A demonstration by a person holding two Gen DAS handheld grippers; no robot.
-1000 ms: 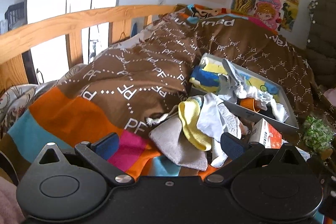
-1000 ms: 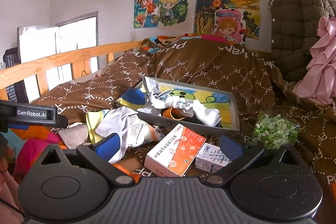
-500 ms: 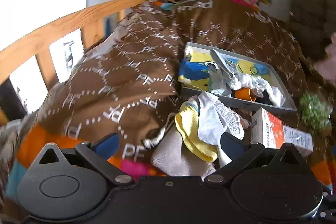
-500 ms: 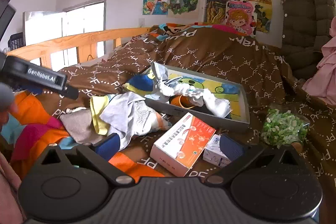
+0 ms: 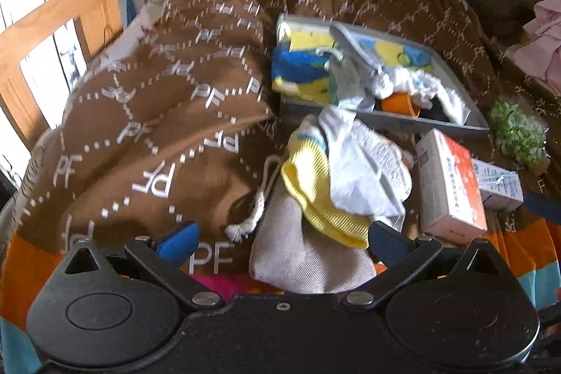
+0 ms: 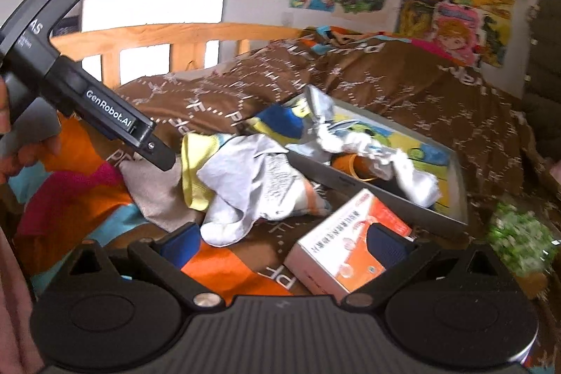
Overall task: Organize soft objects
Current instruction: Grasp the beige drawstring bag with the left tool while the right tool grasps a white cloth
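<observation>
Two grippers: both spread wide and holding nothing, poised over the bed.
Bed (image 5: 168, 100): covered by a brown patterned blanket with orange, pink and teal bands at the near edge; everything lies on it.
Grey tray (image 5: 452, 72): the landmark, sitting mid-bed; a blue-and-yellow cloth, crumpled white fabric and an orange piece already lie inside.
Soft pile: just in front of the tray's near wall, a beige drawstring pouch (image 5: 301, 255) lowest, a yellow ribbed sock (image 5: 315, 195) over it, white socks (image 5: 364, 170) on top, reaching almost to the tray.
Boxes: an orange-and-white carton (image 5: 452, 184) beside the pile, in front of the tray's right end; not soft.
Left gripper (image 5: 280, 239): nearest the pouch, which lies between its fingers, unpinched.
Right gripper (image 6: 287, 242): over the blanket, between white socks and carton.
Step in hand: I judge an approach to the pile.
Next move: lower, pinch one loose piece, lift clear of its neighbours, carry to the tray.
</observation>
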